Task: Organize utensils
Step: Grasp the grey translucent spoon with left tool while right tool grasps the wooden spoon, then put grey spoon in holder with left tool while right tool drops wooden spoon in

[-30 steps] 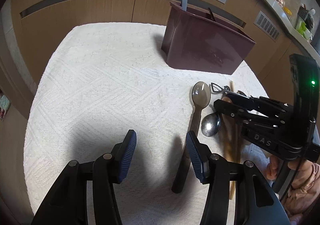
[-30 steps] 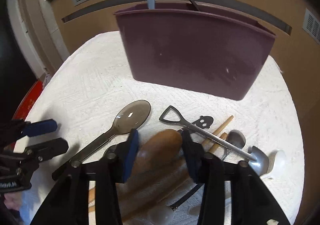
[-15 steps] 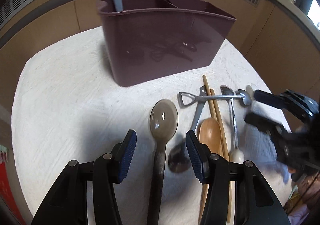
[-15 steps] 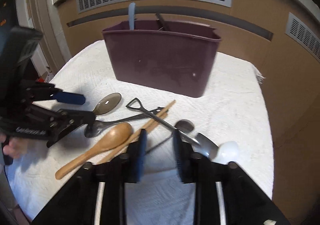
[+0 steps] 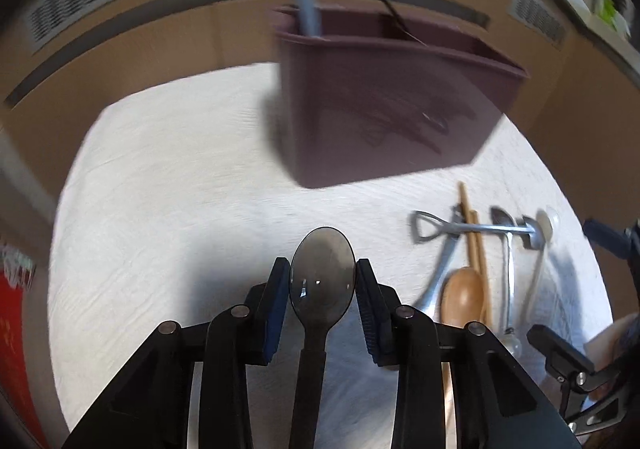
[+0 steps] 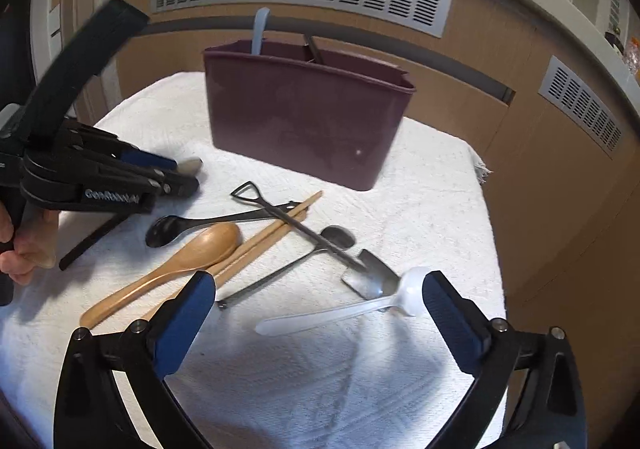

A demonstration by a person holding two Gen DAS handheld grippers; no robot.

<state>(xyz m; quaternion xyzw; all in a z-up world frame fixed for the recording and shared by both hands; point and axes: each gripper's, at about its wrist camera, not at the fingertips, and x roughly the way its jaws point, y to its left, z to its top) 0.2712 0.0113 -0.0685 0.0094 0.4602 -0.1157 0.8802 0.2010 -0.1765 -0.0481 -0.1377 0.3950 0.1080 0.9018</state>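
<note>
Left gripper [image 5: 322, 289] has just closed on the smoky plastic spoon [image 5: 322, 281] by its bowl, above the counter [image 5: 168, 209]; that curved, slick bowl might slip. Right gripper [image 6: 318, 303] has just opened, empty.

Left gripper [image 5: 322, 289] jaws just closed in around the grey spoon [image 5: 322, 281], bowl now between the pads, seemingly touching both; half a second back they stood wider with the spoon lying loose between them. Right gripper [image 6: 318, 315] jaws just swung wide open, nothing gripped; earlier they were narrow over the wooden spoon [image 6: 180, 261], now left of them.
</note>
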